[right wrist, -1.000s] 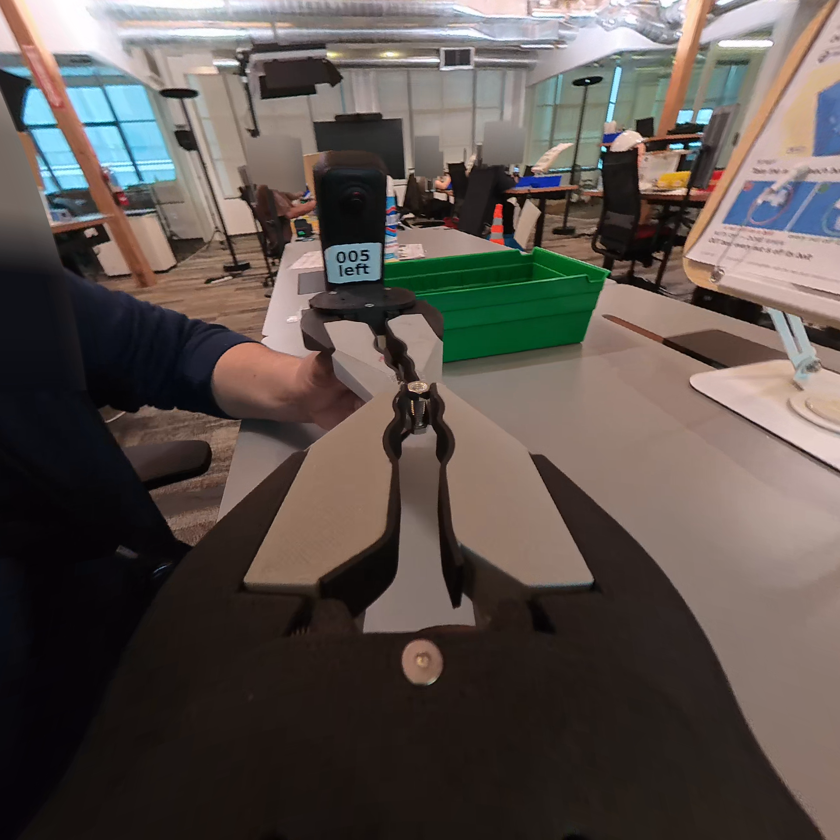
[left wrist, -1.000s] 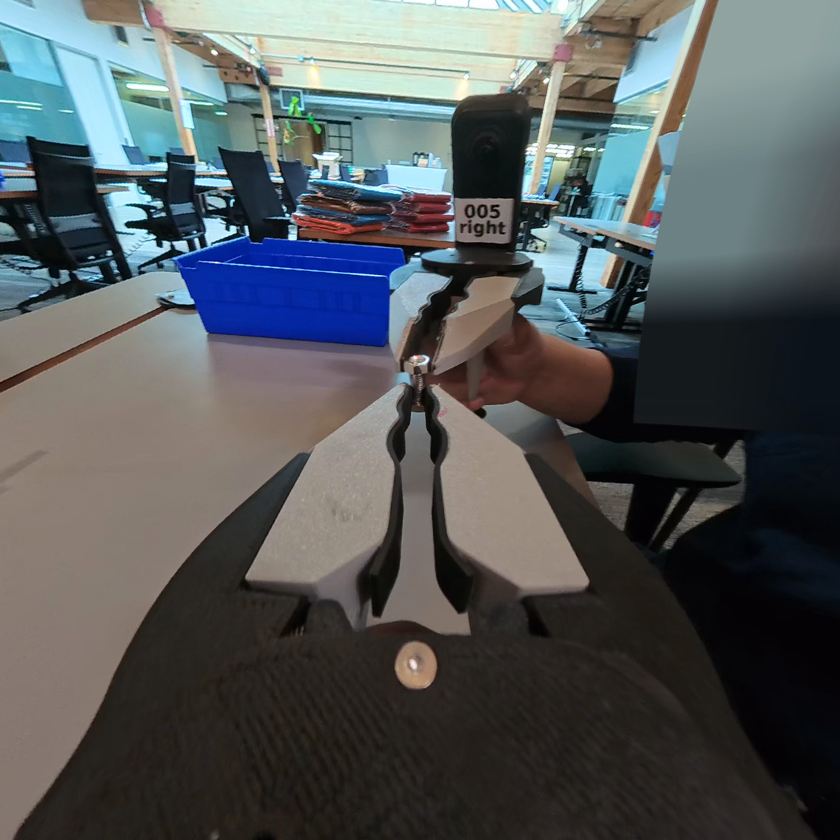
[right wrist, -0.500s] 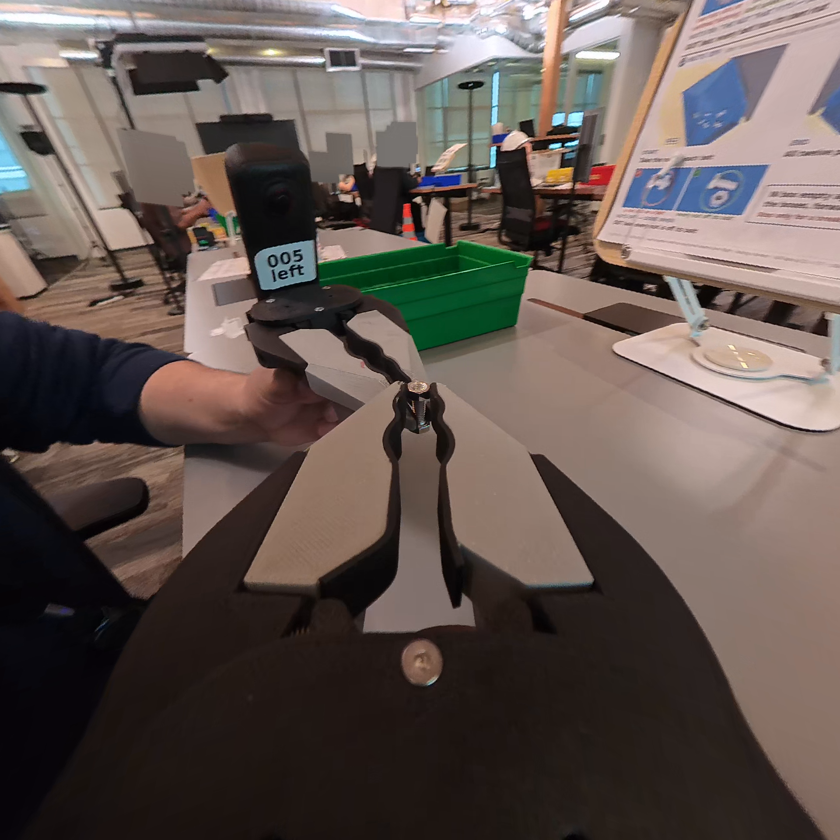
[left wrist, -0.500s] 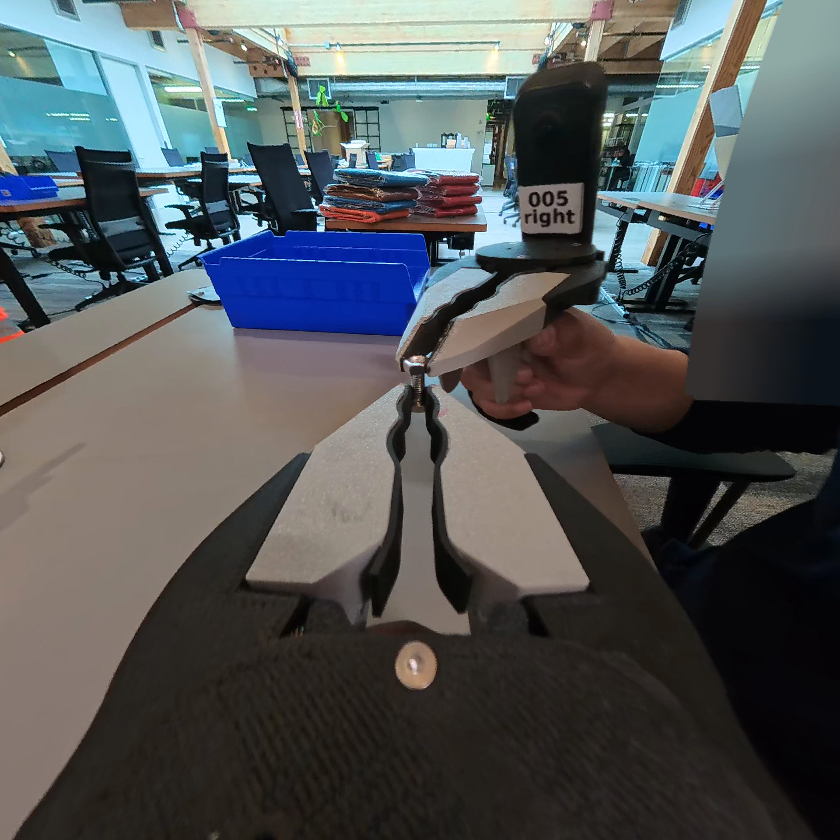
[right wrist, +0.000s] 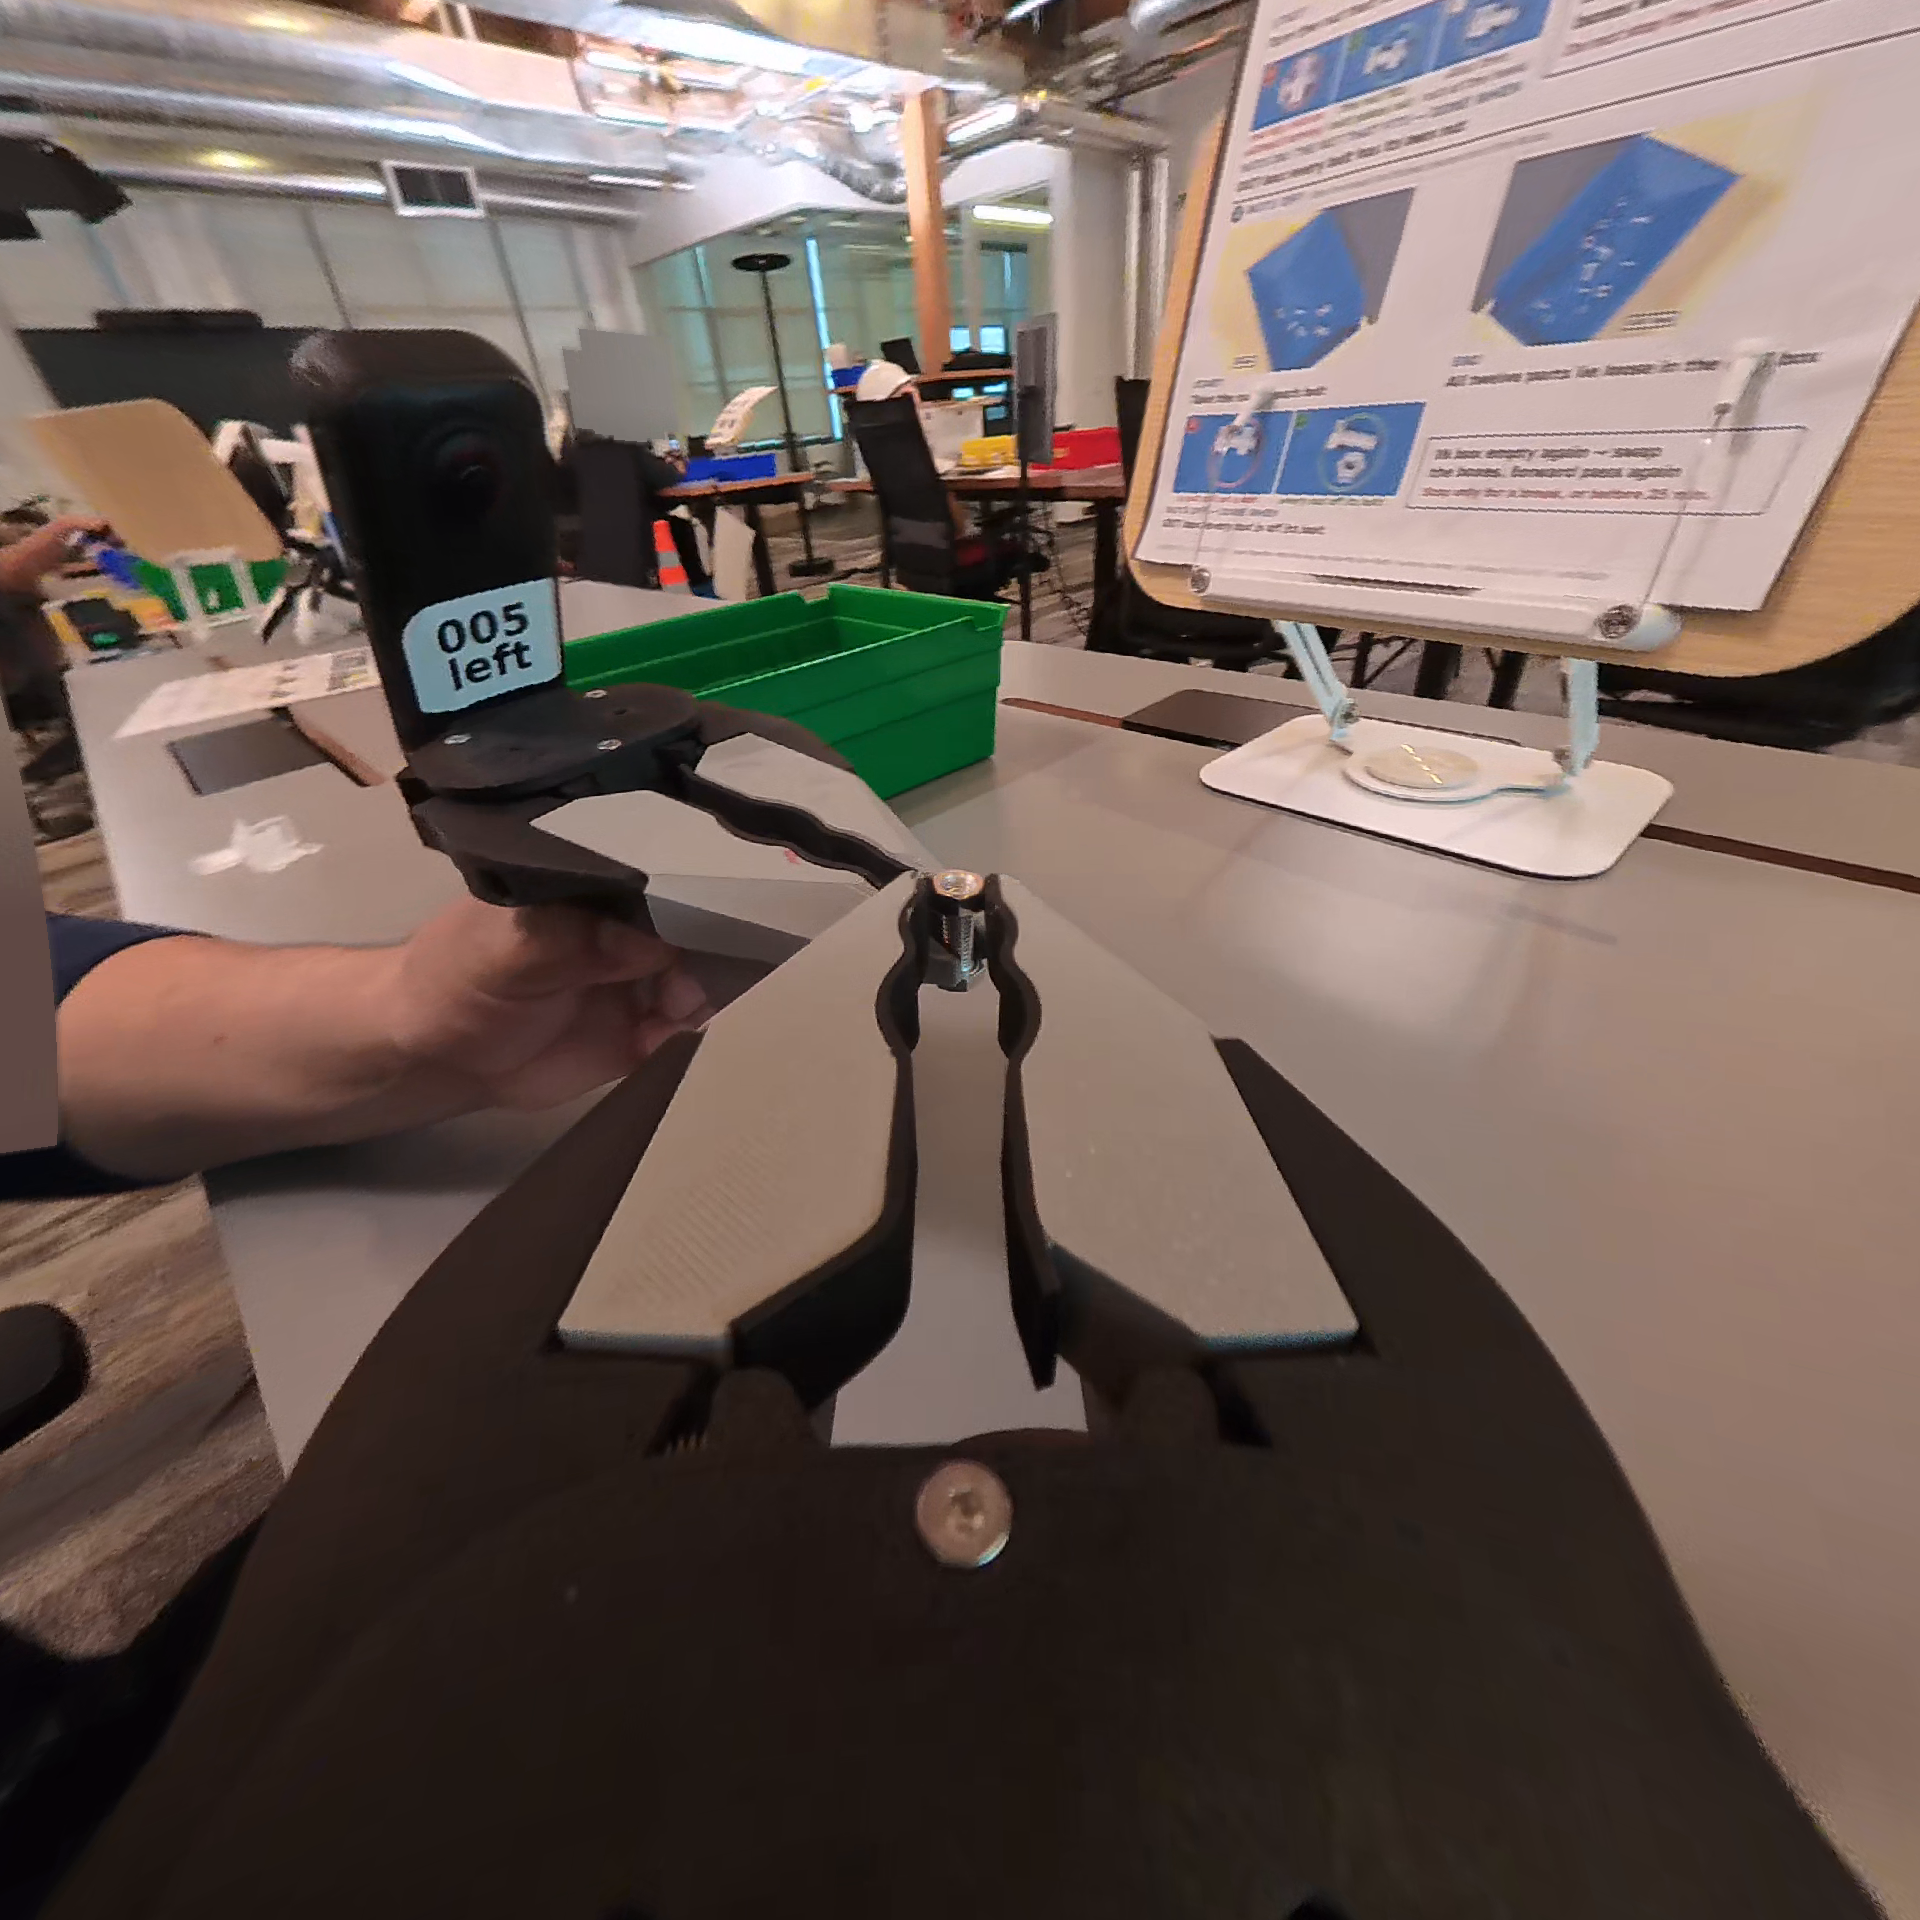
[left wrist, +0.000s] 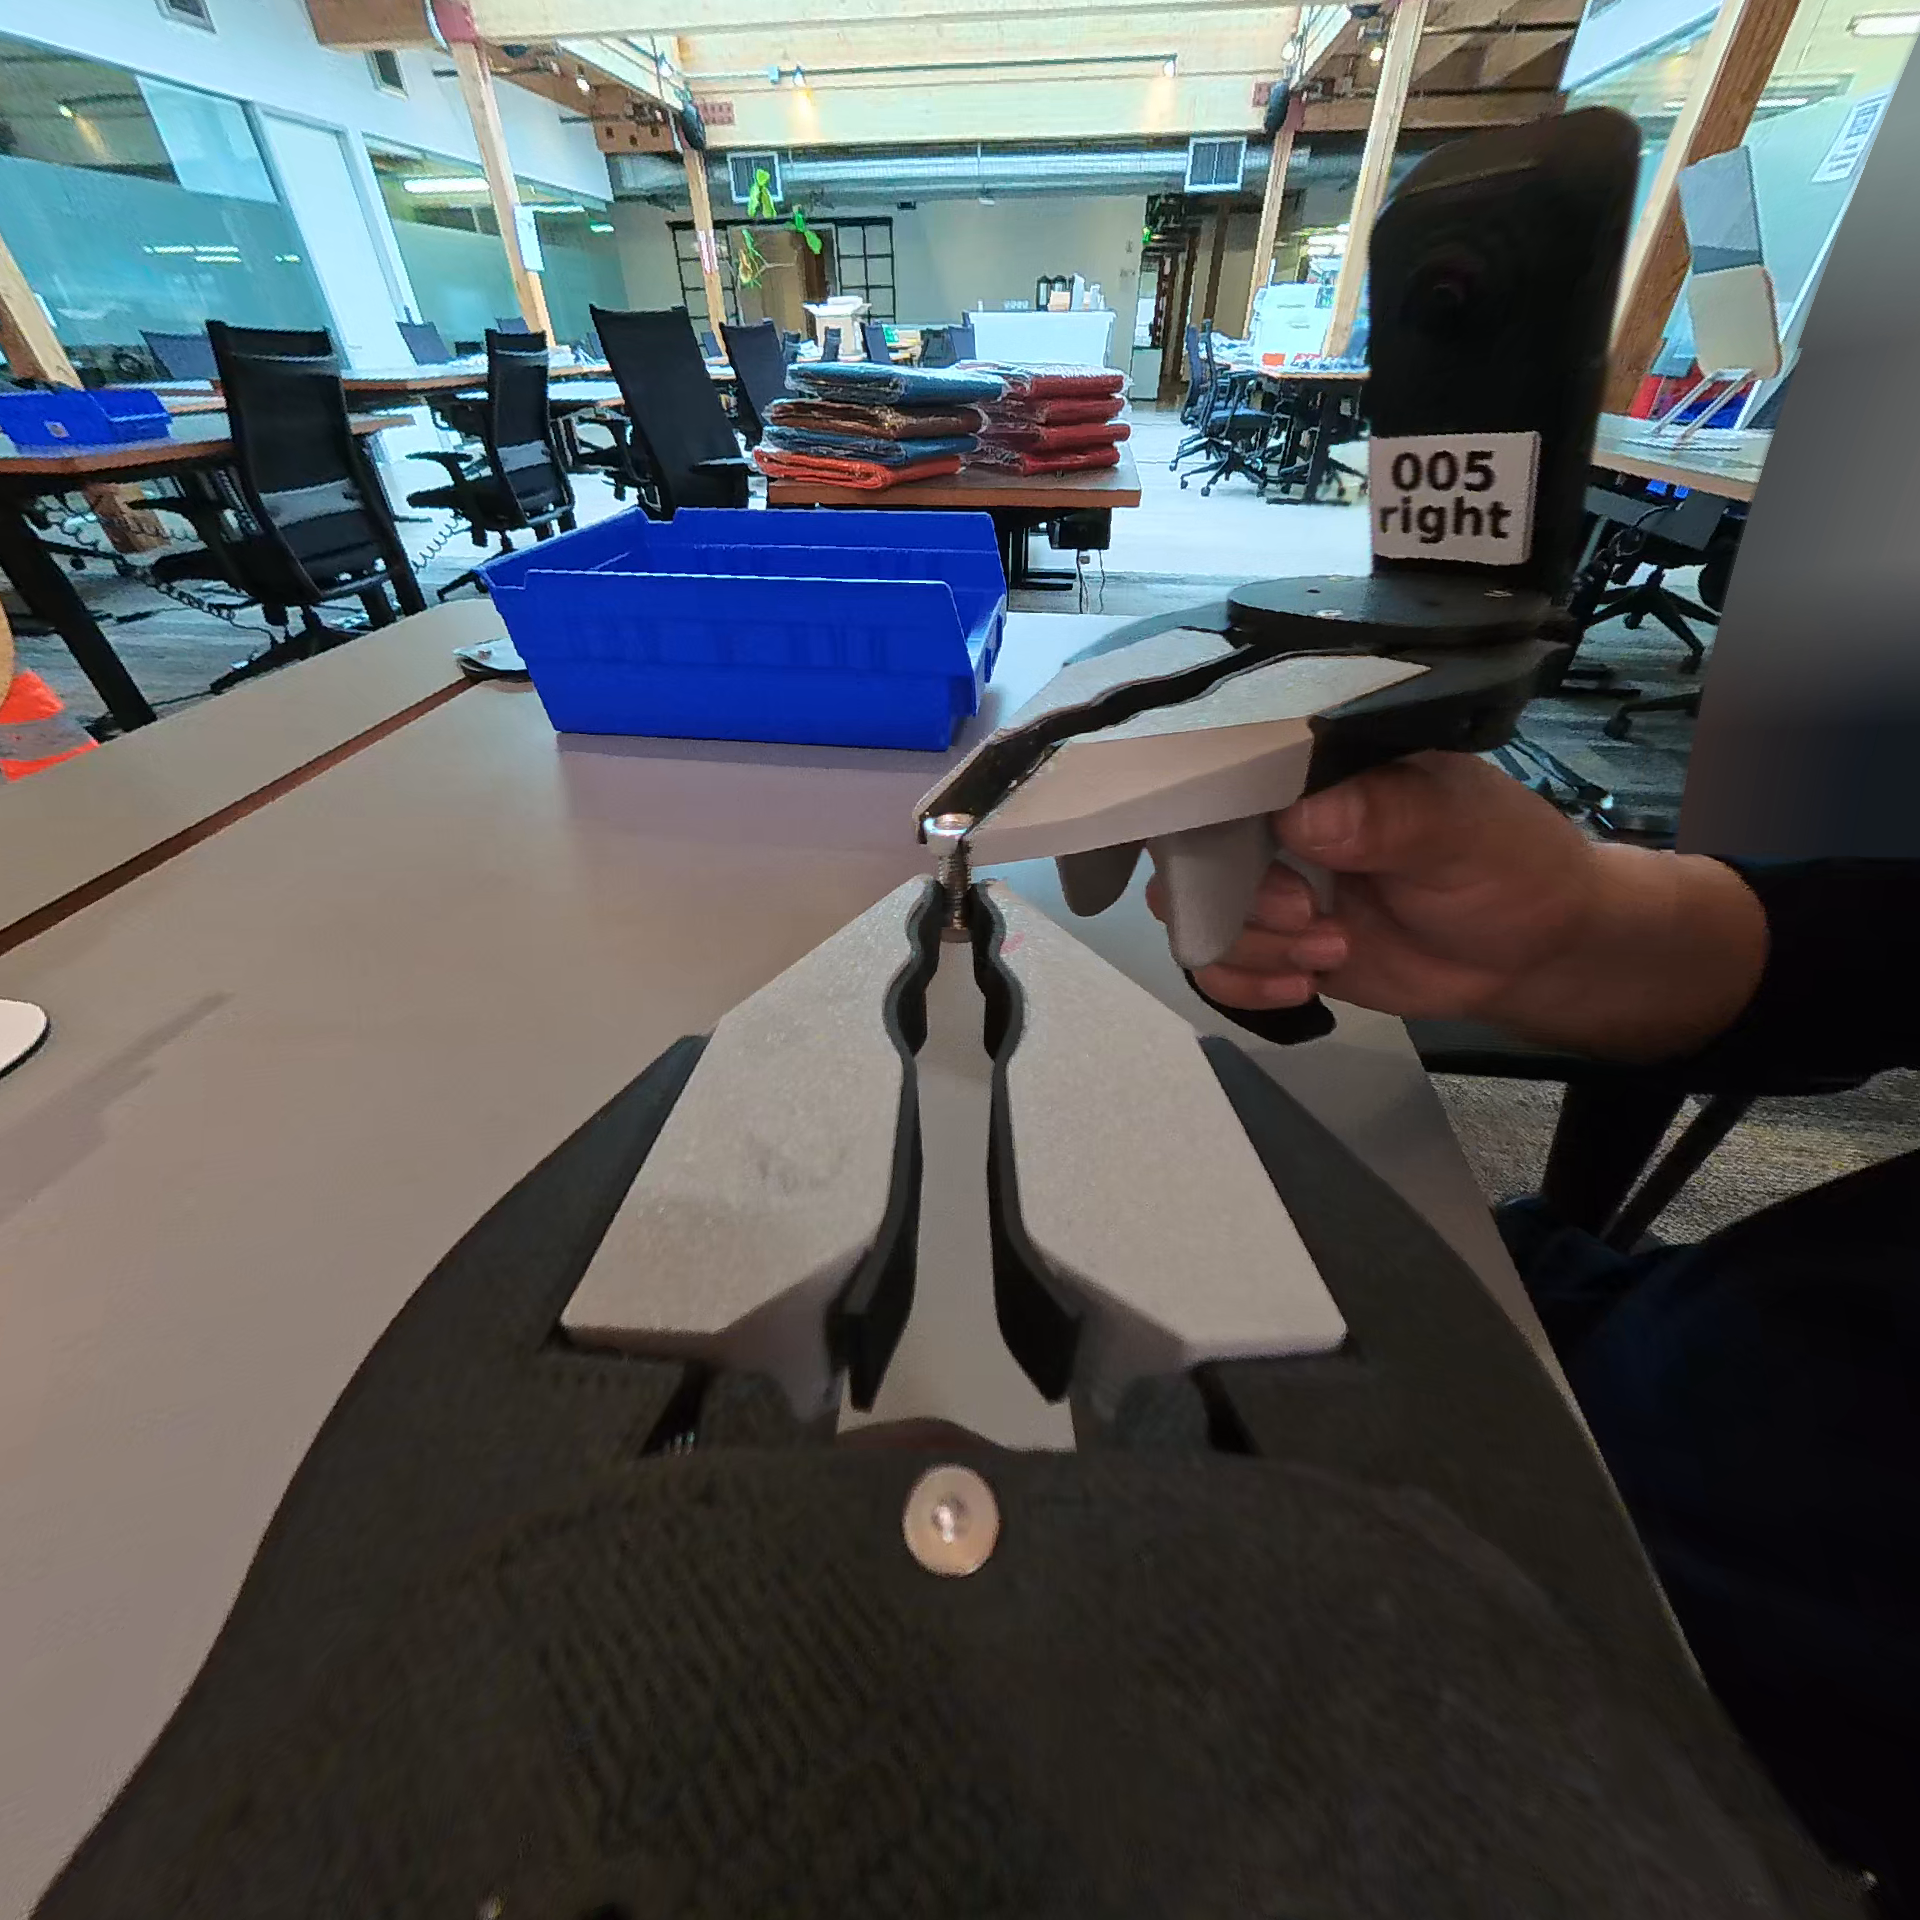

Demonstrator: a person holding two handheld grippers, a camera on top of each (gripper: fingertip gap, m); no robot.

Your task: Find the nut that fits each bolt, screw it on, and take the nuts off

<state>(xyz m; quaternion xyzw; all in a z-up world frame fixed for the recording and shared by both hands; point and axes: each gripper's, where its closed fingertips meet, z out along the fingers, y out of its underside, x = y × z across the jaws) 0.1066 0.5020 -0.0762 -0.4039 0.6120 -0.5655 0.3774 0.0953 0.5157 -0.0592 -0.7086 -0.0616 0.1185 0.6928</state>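
Midway, apparently: at nine o'clock the left gripper (right wrist: 914, 868) clamps the threaded shank of a small silver bolt (left wrist: 951, 883), hex nut (right wrist: 961, 971) low on it. At three o'clock the right gripper (left wrist: 951, 826) pinches the head. Blue bin (left wrist: 758, 644) and green bin (right wrist: 831, 675) sit behind; unscrewing seemingly remains.

Your left wrist view looks along its fingers toward the far blue bin (left wrist: 758, 644); your right wrist view faces the opposite way, toward the green bin (right wrist: 831, 675). Both share, close up, the bolt (left wrist: 951, 873) between the meeting fingertips.
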